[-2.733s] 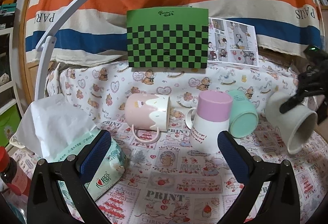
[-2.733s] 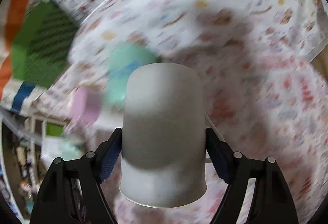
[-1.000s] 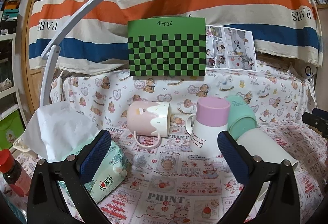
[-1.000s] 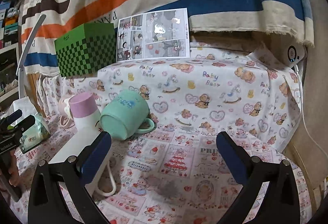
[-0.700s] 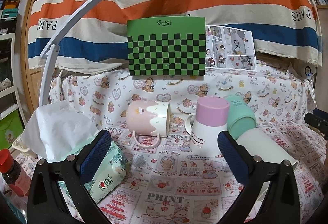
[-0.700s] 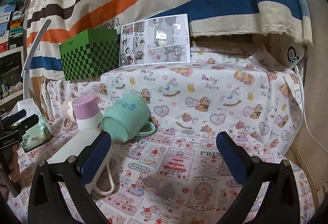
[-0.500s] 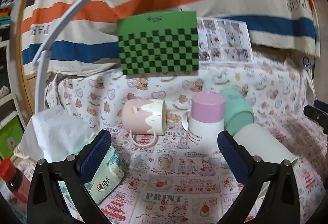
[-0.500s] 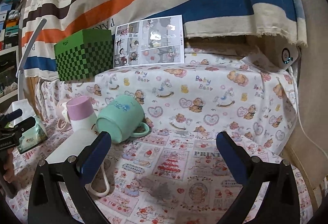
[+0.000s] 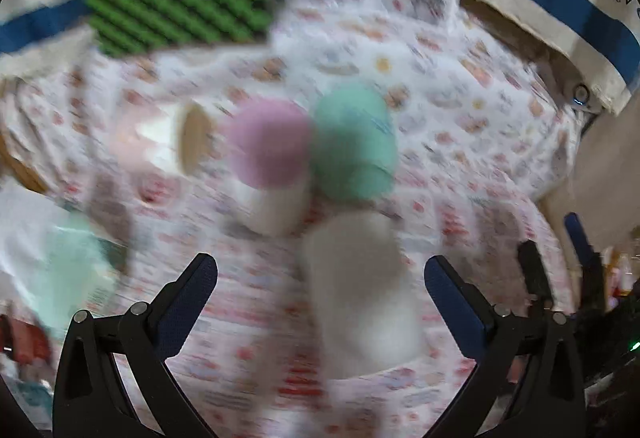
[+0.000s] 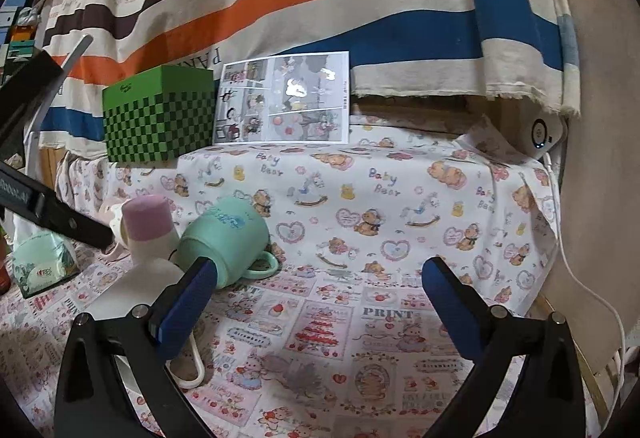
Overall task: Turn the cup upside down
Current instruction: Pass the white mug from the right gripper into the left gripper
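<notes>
A white cup [image 9: 360, 290] stands upside down on the printed cloth, blurred in the left wrist view, between and just ahead of my open left gripper [image 9: 320, 278] fingers. In the right wrist view the white cup [image 10: 136, 286] shows at lower left, partly hidden by my left finger, its handle [image 10: 192, 366] toward the camera. My right gripper [image 10: 318, 298] is open and empty over bare cloth. A pink-bottomed white cup [image 10: 146, 226] stands upside down, a mint mug [image 10: 224, 242] leans beside it, and a pink-and-white mug [image 9: 160, 141] lies on its side.
A green checkered box [image 10: 160, 113] and a comic sheet [image 10: 284, 97] stand at the back on a raised ledge. A tissue pack [image 10: 40, 266] lies at the left. A white device with a cable [image 10: 544, 133] sits at the right edge. Striped cloth hangs behind.
My left gripper has swung fast to the right and tilted down over the white cup, blurring its view. The right gripper, empty since releasing the white cup, has drifted slightly.
</notes>
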`<action>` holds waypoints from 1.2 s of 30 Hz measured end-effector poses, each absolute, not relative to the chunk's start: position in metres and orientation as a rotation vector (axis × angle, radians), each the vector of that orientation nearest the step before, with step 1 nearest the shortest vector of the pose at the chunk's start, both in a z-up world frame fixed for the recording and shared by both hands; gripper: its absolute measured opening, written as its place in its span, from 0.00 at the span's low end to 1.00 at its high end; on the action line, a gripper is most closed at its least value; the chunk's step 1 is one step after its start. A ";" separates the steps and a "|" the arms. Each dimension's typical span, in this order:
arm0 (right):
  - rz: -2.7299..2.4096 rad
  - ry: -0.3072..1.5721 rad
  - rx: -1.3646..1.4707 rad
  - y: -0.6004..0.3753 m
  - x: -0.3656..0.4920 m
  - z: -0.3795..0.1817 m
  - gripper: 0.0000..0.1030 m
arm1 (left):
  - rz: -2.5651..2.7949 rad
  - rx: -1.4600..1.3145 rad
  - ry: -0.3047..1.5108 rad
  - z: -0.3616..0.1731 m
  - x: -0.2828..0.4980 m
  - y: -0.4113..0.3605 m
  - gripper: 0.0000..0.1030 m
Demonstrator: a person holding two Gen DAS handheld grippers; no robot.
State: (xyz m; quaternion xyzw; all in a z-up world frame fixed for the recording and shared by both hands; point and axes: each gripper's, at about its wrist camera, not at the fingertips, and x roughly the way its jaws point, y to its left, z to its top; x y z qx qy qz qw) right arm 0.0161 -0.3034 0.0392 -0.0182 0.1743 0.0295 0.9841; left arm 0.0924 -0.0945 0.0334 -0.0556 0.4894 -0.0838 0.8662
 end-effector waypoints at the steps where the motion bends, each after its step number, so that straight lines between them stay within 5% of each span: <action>1: 0.039 0.346 -0.038 -0.304 0.015 0.040 1.00 | -0.201 -0.149 1.054 0.028 0.096 -0.099 0.99; 14: 0.003 0.361 -0.021 -0.311 0.020 0.038 1.00 | -0.139 -0.275 1.228 -0.023 0.128 -0.106 0.92; 22: 0.000 0.368 -0.012 -0.311 0.021 0.038 1.00 | -0.181 -0.369 1.349 -0.045 0.137 -0.105 0.74; 36: -0.003 0.380 0.007 -0.316 0.023 0.037 1.00 | -0.189 -0.138 1.038 0.022 0.096 -0.103 0.74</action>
